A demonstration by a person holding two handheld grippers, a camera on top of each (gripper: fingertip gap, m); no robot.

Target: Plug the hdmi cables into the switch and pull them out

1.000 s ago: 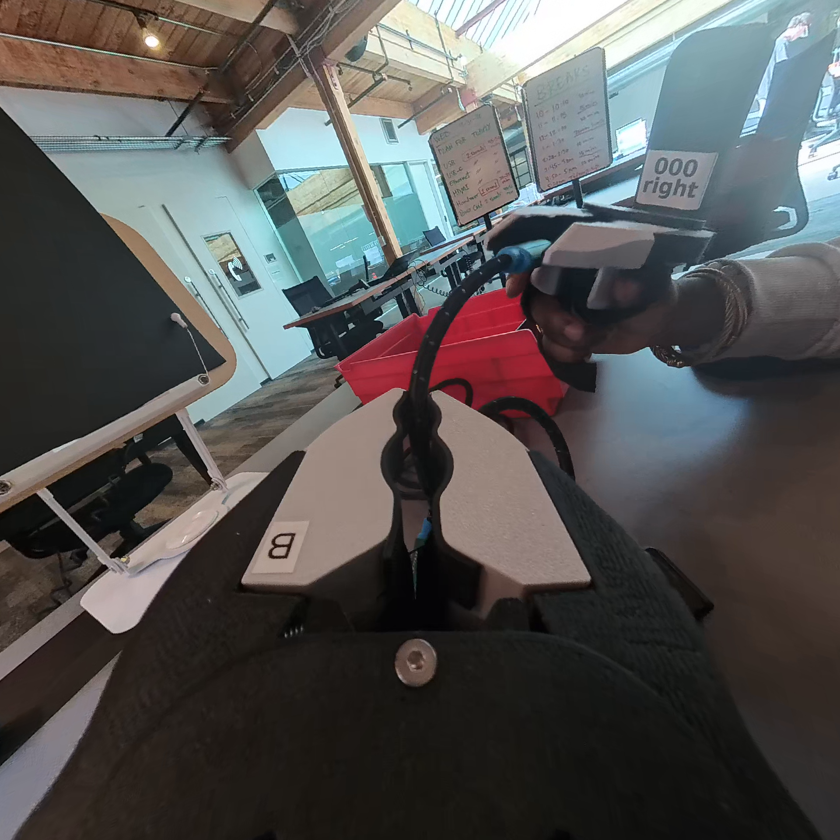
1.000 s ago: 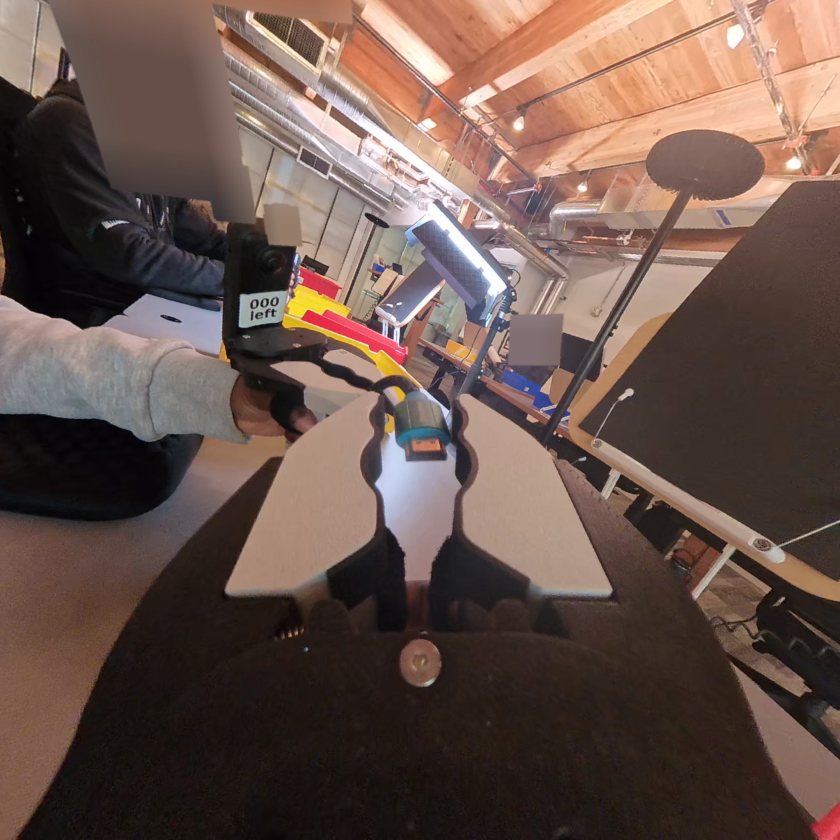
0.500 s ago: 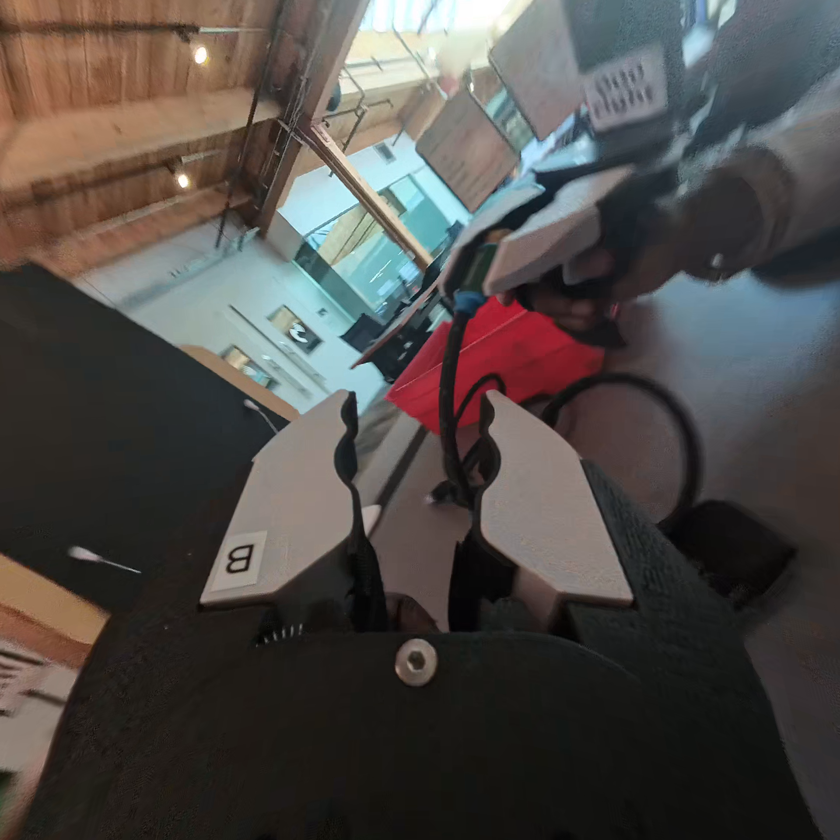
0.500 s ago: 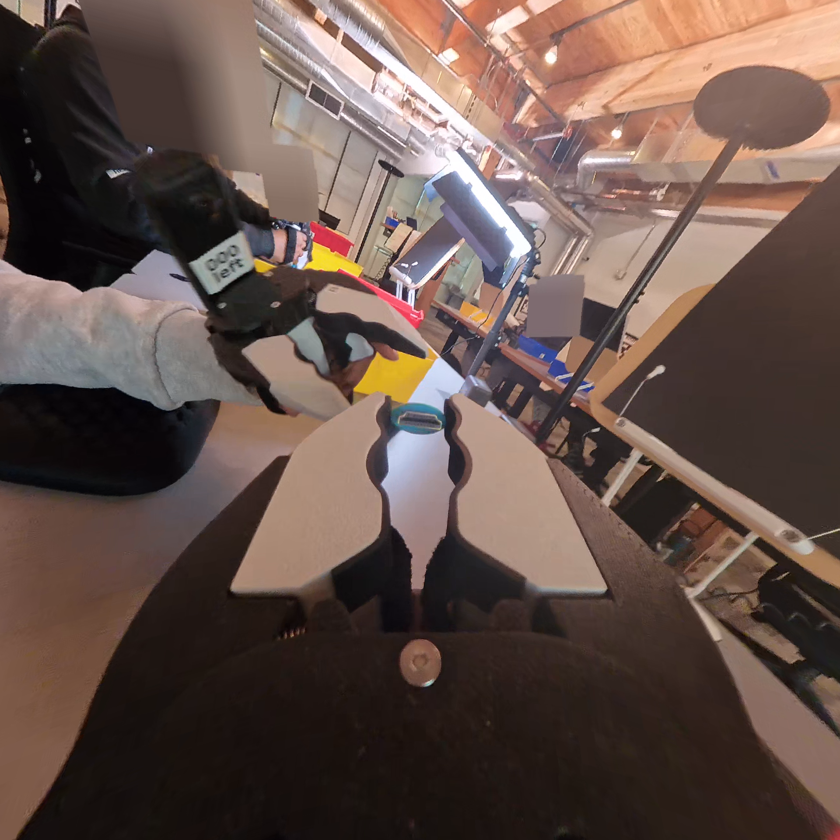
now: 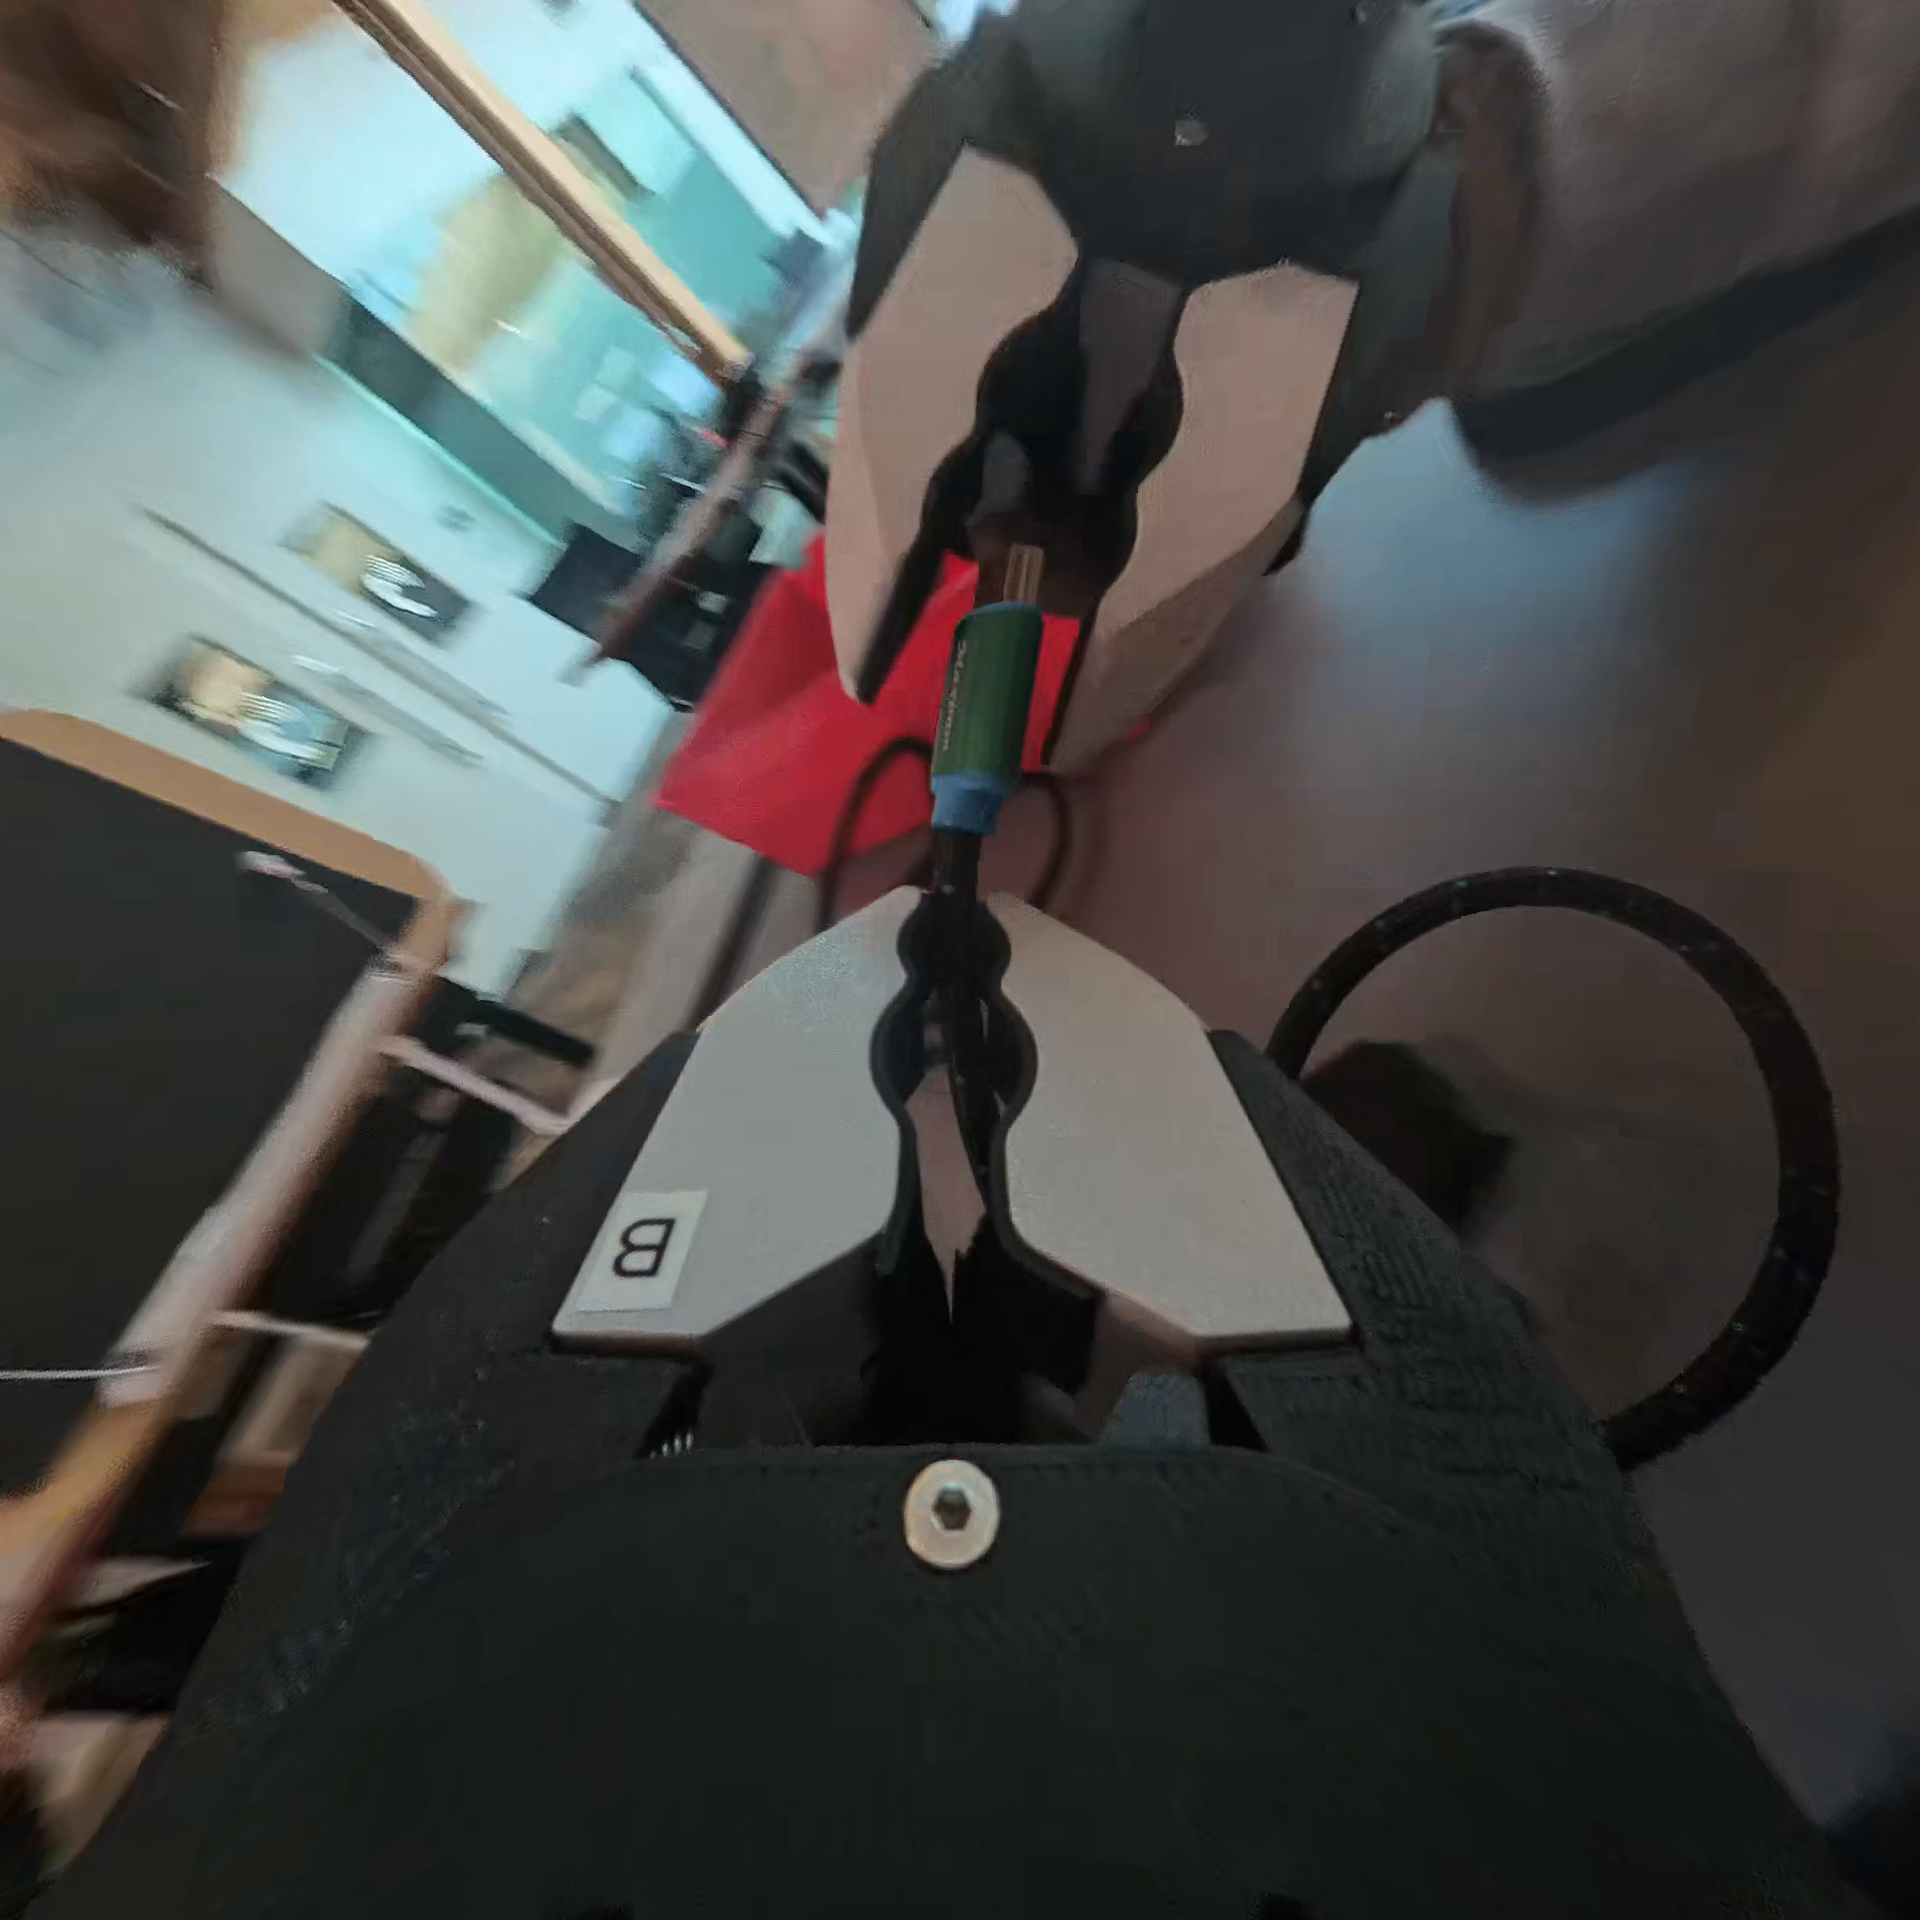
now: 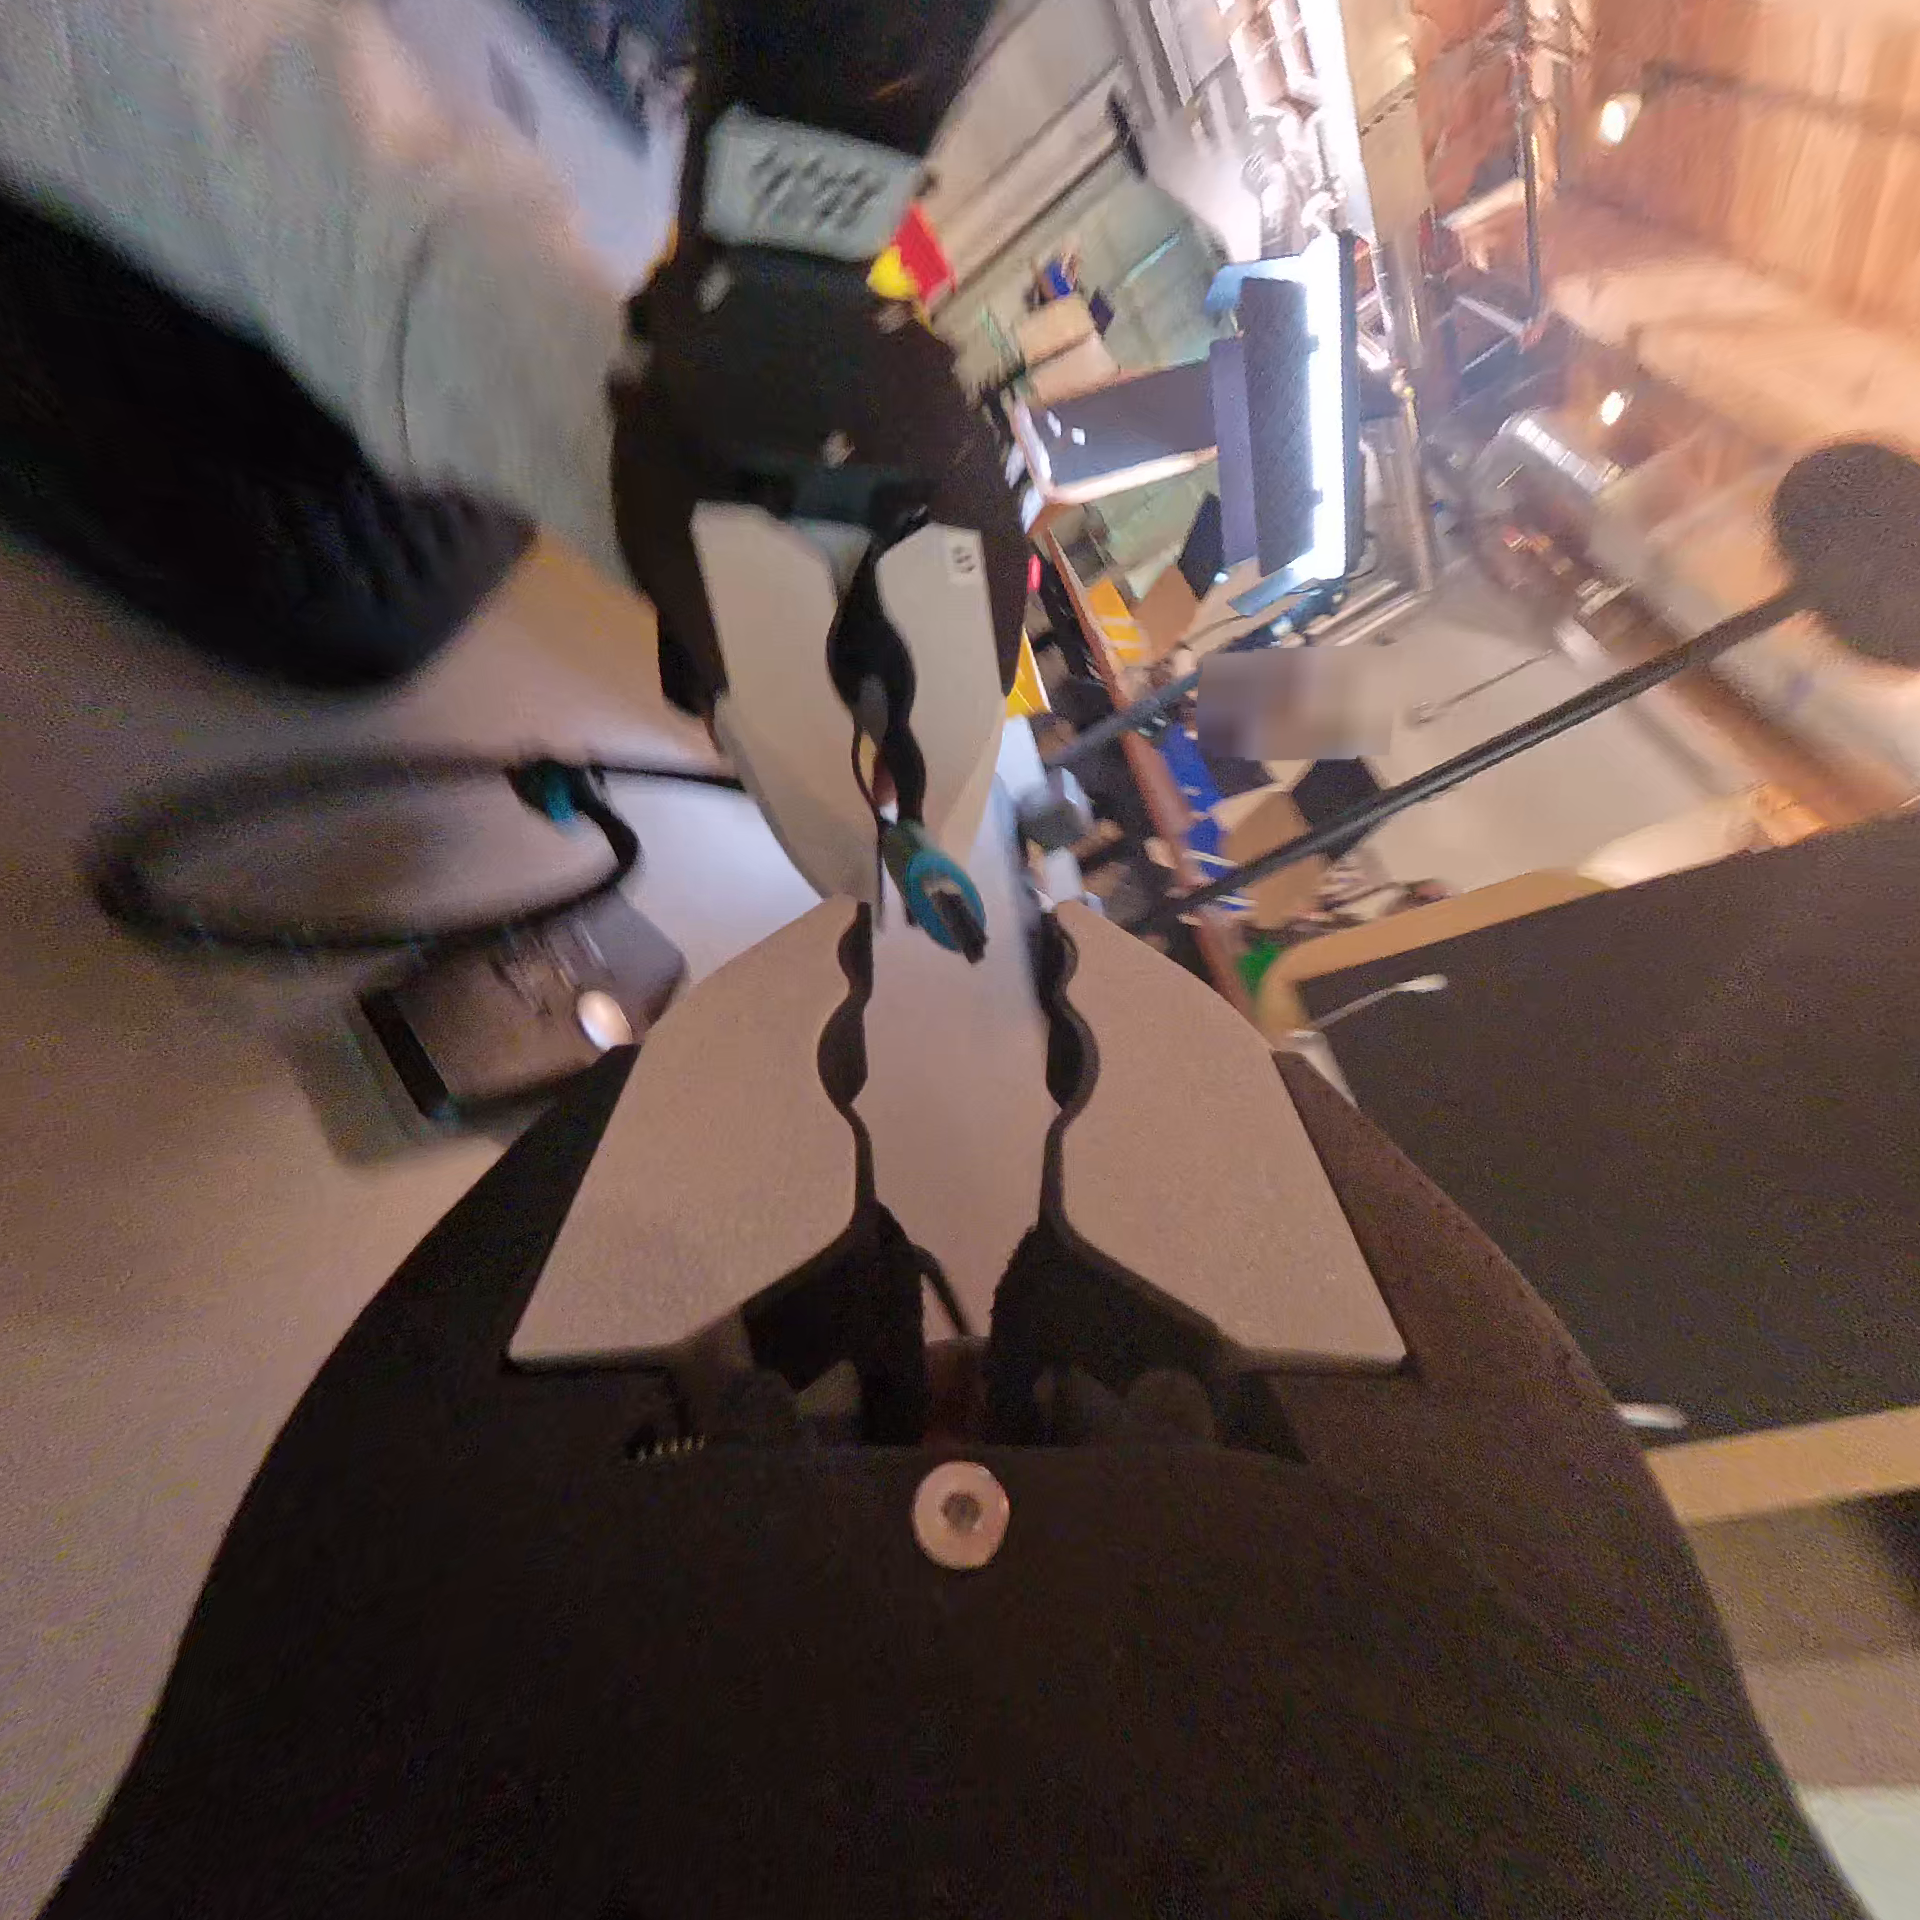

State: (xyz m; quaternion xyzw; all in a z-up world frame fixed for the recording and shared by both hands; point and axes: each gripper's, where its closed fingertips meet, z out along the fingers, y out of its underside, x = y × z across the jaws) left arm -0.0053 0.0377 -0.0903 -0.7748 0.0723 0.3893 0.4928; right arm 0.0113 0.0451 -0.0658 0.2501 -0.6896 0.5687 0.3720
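Here, nearest the lens, my left claw (image 5: 954, 914) is clenched on the black braided HDMI cable (image 5: 961, 1049), which runs up the slot between its grey fingers (image 5: 790, 1122) and out past the tips. Just beyond those tips the cable ends in its plug (image 5: 982, 707), a dark green shell with a blue collar and a metal tip, standing nearly upright and pointing away from me. My right claw (image 5: 1049, 613) faces it from the far side, released, its two fingers spread on either side of the plug's metal end without touching it.

From the right wrist view the same meeting reads in reverse: my right claw (image 6: 954, 914) is open, with bare desk (image 6: 208, 1299) showing between its fingers, and the plug (image 6: 935, 883) hangs just past and above the gap, its open metal mouth turned toward me, sticking out of the left claw's (image 6: 894, 821) closed tips.

To the left on the desk lies the switch (image 6: 520, 1008), a small dark box, blurred by motion. A second black cable (image 6: 343, 925) loops over the desk just behind it, its teal plug (image 6: 551, 795) near the box; I cannot tell whether it is seated. Farther off, in the left wrist view, a red bin (image 5: 790, 748) stands on the desk behind the claws.
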